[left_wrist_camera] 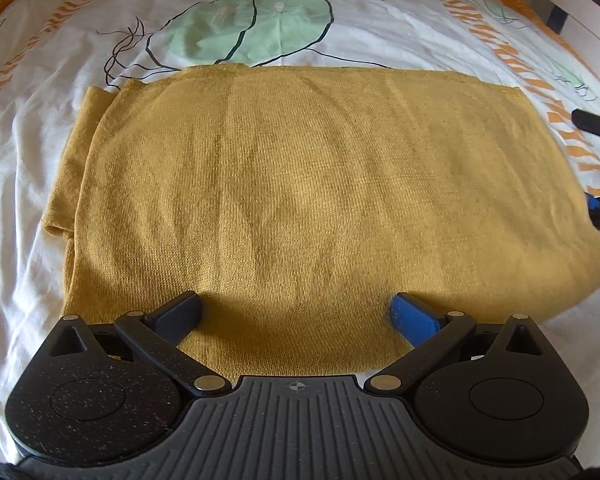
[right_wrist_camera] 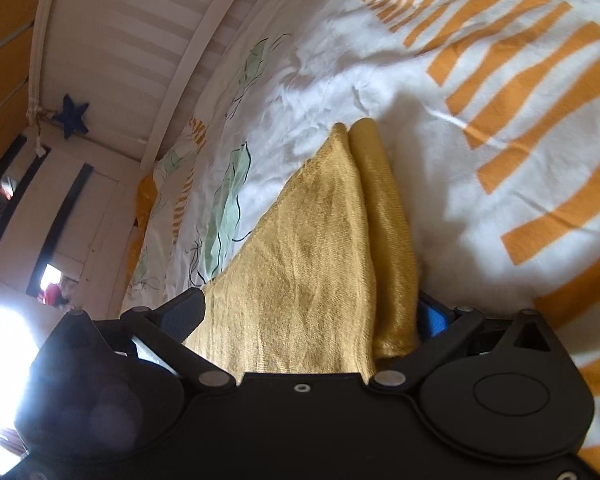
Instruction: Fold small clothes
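Two tongs work one mustard-yellow knit garment, which lies spread flat across the middle of the left wrist view on a bed covered by a white sheet printed with green leaves and orange stripes. The left tongs, at the bottom centre of that view, stand wide apart with nothing between them, the black finger and the blue finger resting on or just above the cloth's near edge. At the left of the frame a narrower layer of the same knit, perhaps a sleeve, peeks out from under the main panel. The right tongs show only at the far right edge of that view, at the garment's side. In the right wrist view the right tongs also look spread, with a doubled edge of the garment running between the fingers toward the centre of the frame and a rolled fold along its right side; whether they have begun to pinch it I cannot tell, so I judge them not yet clamped. The knit looks light, soft and limp, likely to sag and stretch, and its layers may slide apart. A sound hold would take all layers together near a corner or folded edge, one tong at each end, so the fold carries over evenly.
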### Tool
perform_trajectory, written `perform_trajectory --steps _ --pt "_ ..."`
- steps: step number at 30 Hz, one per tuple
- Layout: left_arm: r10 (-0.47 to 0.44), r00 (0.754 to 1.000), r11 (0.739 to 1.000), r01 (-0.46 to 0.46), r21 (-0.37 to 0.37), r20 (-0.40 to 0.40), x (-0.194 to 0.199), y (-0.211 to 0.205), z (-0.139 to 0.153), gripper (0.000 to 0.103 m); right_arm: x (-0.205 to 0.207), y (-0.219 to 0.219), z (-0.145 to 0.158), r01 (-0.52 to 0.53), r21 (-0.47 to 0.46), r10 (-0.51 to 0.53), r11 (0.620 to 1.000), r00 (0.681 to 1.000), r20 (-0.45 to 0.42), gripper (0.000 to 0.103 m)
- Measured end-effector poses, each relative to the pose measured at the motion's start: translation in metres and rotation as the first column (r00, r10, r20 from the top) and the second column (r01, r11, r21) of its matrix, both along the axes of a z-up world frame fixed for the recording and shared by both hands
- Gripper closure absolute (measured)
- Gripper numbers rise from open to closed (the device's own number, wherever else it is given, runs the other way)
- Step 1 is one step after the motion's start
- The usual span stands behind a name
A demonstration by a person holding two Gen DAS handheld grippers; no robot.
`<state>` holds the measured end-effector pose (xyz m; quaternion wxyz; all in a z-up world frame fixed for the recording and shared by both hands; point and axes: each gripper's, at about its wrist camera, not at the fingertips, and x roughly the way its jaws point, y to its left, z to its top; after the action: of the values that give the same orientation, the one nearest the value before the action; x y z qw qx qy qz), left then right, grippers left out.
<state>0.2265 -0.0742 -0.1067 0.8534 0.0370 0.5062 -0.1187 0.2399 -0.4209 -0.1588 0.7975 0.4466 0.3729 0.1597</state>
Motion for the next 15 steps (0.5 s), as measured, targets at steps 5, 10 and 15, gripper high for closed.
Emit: perform_trajectory --steps 5,10,15 --pt "0.048 0.998 0.997 -0.046 -0.061 0.03 0.009 0.004 0.021 0.002 -0.001 0.004 0.001 -0.019 -0.033 0.02 0.999 1.0 0.022 0.0" --pt "0.082 0.994 0.994 -0.076 -0.078 0.071 0.047 -0.011 0.042 0.002 -0.001 0.002 0.001 -0.016 -0.024 0.017 1.0 1.0 0.02 0.0" --pt "0.115 0.991 0.992 -0.111 -0.056 0.062 0.086 -0.033 0.036 0.002 -0.001 0.002 0.001 -0.017 -0.023 0.017 1.0 1.0 0.019 0.0"
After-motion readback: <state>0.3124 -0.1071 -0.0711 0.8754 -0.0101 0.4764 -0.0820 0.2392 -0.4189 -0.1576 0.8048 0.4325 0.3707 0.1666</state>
